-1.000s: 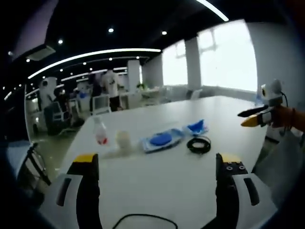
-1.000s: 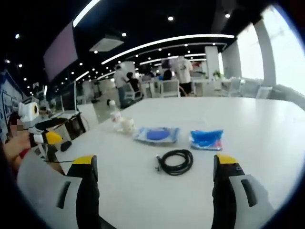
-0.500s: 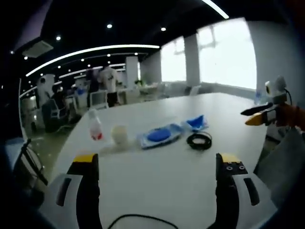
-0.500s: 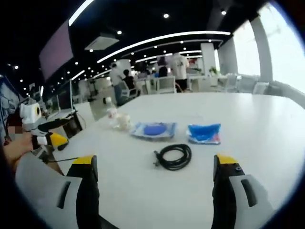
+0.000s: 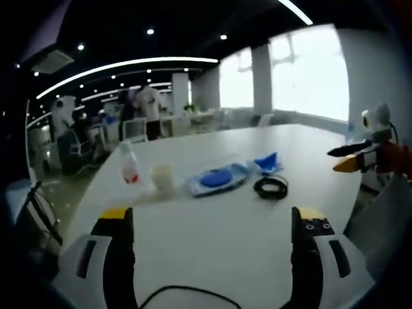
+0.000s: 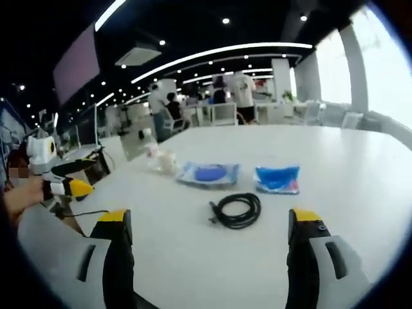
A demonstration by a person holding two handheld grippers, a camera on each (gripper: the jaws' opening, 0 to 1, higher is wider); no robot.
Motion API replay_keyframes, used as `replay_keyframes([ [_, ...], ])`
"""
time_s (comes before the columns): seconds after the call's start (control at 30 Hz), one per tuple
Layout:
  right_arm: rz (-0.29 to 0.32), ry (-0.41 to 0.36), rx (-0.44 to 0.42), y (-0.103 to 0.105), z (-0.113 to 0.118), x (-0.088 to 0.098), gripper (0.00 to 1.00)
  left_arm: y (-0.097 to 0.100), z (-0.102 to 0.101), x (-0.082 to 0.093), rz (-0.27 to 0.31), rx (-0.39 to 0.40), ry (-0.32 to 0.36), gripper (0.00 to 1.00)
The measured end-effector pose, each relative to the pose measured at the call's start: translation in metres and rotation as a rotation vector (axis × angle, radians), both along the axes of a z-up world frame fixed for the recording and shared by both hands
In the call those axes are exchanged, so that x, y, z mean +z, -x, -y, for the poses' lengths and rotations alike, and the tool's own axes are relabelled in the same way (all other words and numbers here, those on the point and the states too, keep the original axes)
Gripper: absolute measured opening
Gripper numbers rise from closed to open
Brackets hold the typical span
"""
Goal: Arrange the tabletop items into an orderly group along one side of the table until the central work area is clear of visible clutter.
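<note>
Clutter sits in a loose row mid-frame on the white table [image 5: 225, 251]: a small bottle [image 5: 129, 170], a pale cup [image 5: 162, 176], a flat blue packet [image 5: 217, 178], a crumpled blue bag [image 5: 267, 163] and a coiled black cable [image 5: 271, 187]. Both tongs, left [image 5: 209, 222] and right [image 6: 209, 222], hang released and empty, well short of everything, so the approach looks barely begun; the next move probably calls for reaching to the nearest piece, the cable [image 6: 237, 210]. Against the earlier frame, only slight view drift shows; nothing has shifted.
</note>
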State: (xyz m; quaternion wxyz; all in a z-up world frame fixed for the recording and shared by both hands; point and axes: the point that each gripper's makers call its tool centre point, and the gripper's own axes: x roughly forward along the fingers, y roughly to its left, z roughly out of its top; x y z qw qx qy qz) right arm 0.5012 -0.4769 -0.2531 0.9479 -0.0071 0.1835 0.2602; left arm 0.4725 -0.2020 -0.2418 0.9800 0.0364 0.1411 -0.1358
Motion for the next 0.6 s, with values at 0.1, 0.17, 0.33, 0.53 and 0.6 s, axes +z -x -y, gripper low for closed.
replay_keyframes([
  [0.1,-0.013,0.002,-0.001,-0.001,0.000,-0.004,0.99,0.000,-0.001,0.000,0.001,0.004,-0.005,0.99],
  [0.17,-0.015,0.003,0.001,-0.001,0.000,-0.005,0.99,0.000,0.000,0.001,0.004,0.003,-0.004,0.99],
  [0.33,-0.024,0.014,0.007,0.001,-0.002,-0.008,0.99,-0.001,-0.004,0.000,0.001,0.013,0.003,0.99],
  [0.53,-0.023,0.026,0.010,0.001,-0.003,-0.009,0.99,-0.004,-0.010,-0.004,-0.006,0.020,0.006,0.98],
  [0.6,-0.026,0.018,0.004,0.001,-0.002,-0.008,0.99,-0.005,-0.013,-0.007,-0.017,0.022,0.012,0.98],
])
